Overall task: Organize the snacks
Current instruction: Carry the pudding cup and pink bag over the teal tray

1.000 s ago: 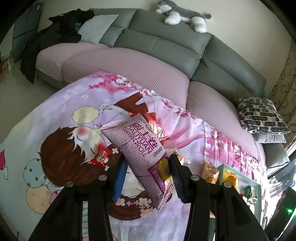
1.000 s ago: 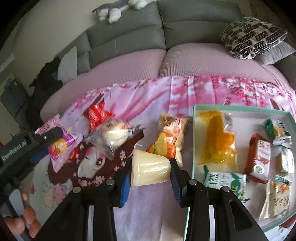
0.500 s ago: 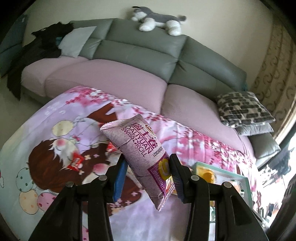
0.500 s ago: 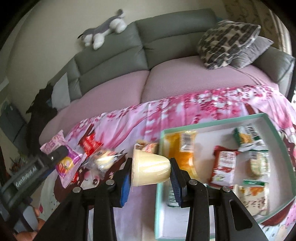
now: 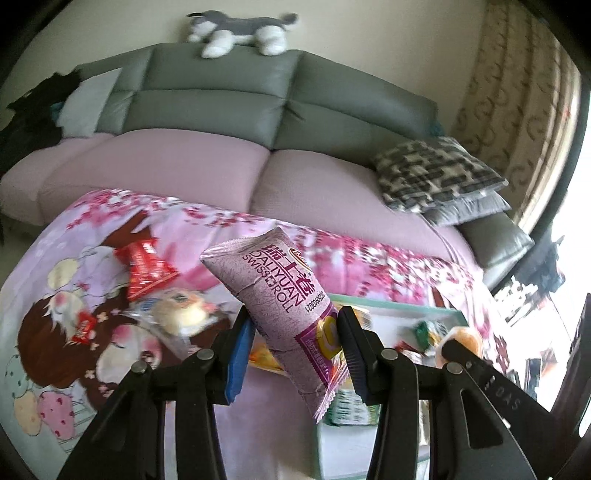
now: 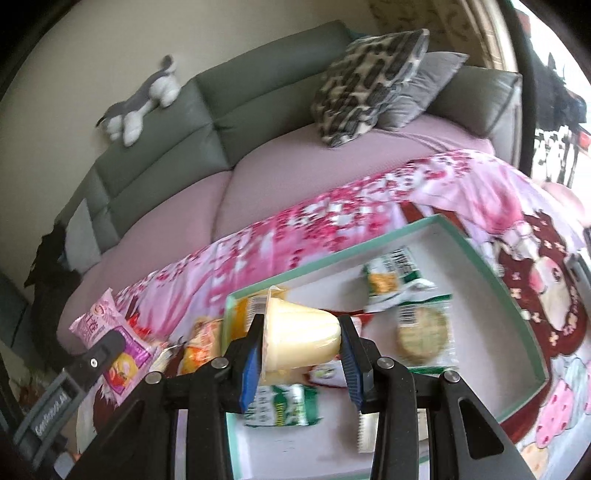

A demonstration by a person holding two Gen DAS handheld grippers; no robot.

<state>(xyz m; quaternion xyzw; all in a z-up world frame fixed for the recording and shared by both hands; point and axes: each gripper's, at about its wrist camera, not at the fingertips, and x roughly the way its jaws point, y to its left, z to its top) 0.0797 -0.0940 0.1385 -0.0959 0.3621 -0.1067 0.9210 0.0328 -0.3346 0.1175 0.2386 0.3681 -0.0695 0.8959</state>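
My left gripper (image 5: 295, 332) is shut on a purple Swiss roll packet (image 5: 280, 295), held up in the air and tilted, over the left edge of the green-rimmed tray (image 5: 399, 304). My right gripper (image 6: 301, 341) is shut on a pale yellow pudding cup (image 6: 301, 332), lying sideways between the pads, above the tray (image 6: 332, 258). Several snack packets lie in that tray, among them a green and white packet (image 6: 399, 280) and a round biscuit pack (image 6: 423, 334). The left gripper with its purple packet (image 6: 110, 328) shows at the lower left of the right wrist view.
On the pink cartoon blanket (image 5: 74, 295) left of the tray lie a red packet (image 5: 144, 266) and a clear-wrapped bun (image 5: 181, 314). Behind stands a grey sofa (image 5: 221, 103) with pink seat covers, a patterned pillow (image 5: 432, 173) and a plush dog (image 5: 240, 33).
Both grippers have swung to the right with their snacks and rolled. The tray has come under the right gripper and into the left wrist view; both grips are unchanged.
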